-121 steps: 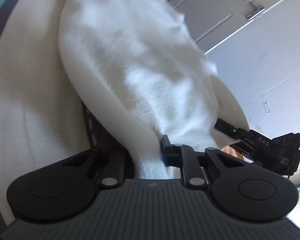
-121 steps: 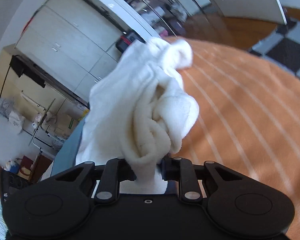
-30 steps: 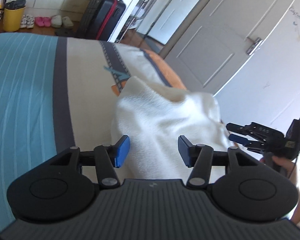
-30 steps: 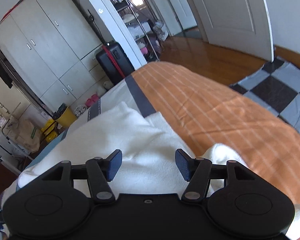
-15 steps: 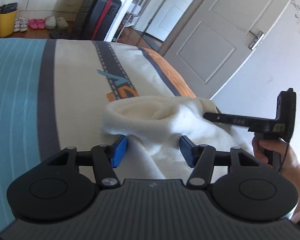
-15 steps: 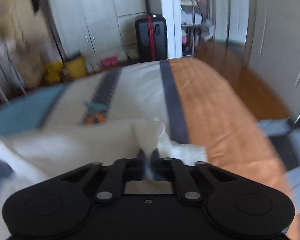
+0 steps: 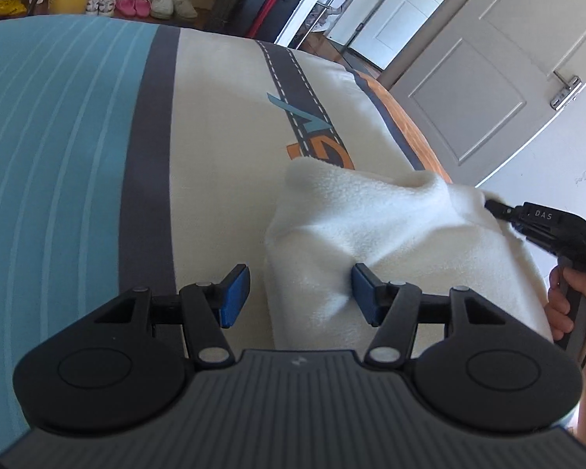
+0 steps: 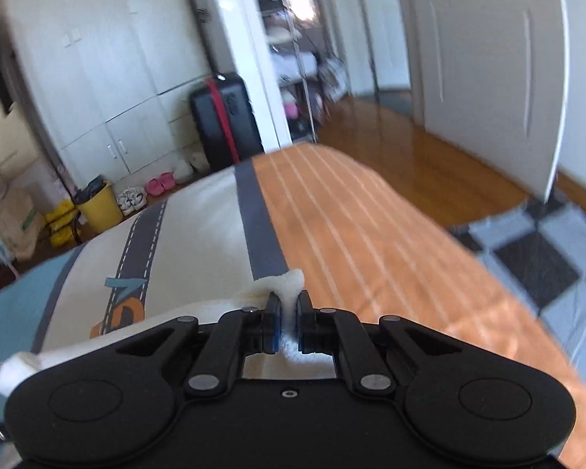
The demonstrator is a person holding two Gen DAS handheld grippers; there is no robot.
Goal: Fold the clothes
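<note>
A white fleece garment (image 7: pixel 390 226) lies bunched on the bed, its near-left edge folded over. My left gripper (image 7: pixel 300 295) is open and low over that edge; the cloth fills the right half of the gap and the left pad stands clear of it. In the left wrist view my right gripper (image 7: pixel 496 208) bites the garment's far right corner, with a hand (image 7: pixel 566 297) on its grip. In the right wrist view the right gripper (image 8: pixel 289 314) pinches a raised fold of the garment (image 8: pixel 289 279) between its blue pads; its jaws are opening slightly, with the cloth still between them.
The bedspread (image 7: pixel 78 136) runs in teal, cream and orange (image 8: pixel 351 234) bands with a grey road print. Beyond the bed's foot stand a black suitcase (image 8: pixel 222 117), a yellow bin (image 8: pixel 97 207) and shoes. A checkered rug (image 8: pixel 547 250) and a white door (image 7: pixel 488 78) are at the right.
The right gripper went from open above the cloth to shut on a fold and swung left. The left gripper sank closer to the garment's edge, still open.
</note>
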